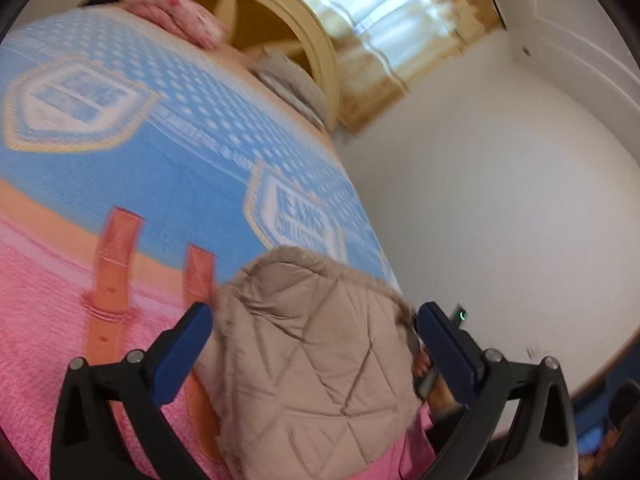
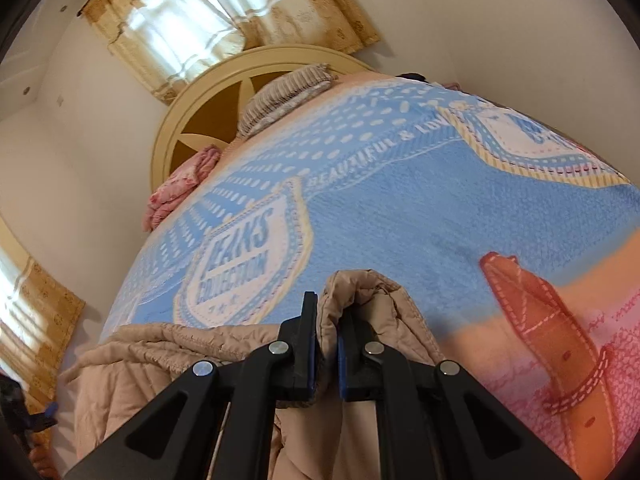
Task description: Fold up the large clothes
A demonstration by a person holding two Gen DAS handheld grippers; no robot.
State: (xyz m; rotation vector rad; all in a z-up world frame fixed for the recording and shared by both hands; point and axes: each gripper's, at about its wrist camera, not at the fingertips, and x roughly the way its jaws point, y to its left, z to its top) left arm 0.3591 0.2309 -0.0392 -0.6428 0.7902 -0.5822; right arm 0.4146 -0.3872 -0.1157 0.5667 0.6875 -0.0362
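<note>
Your right gripper (image 2: 324,344) is pinched tight on a bunched fold of the beige quilted jacket (image 2: 168,360), which lies in a rumpled heap at the near edge of the bed's blue-and-pink blanket (image 2: 420,208). Your left gripper (image 1: 316,316) is spread wide around another part of it (gripping nothing). No tidy fold shows yet; most folding seems left.
</note>
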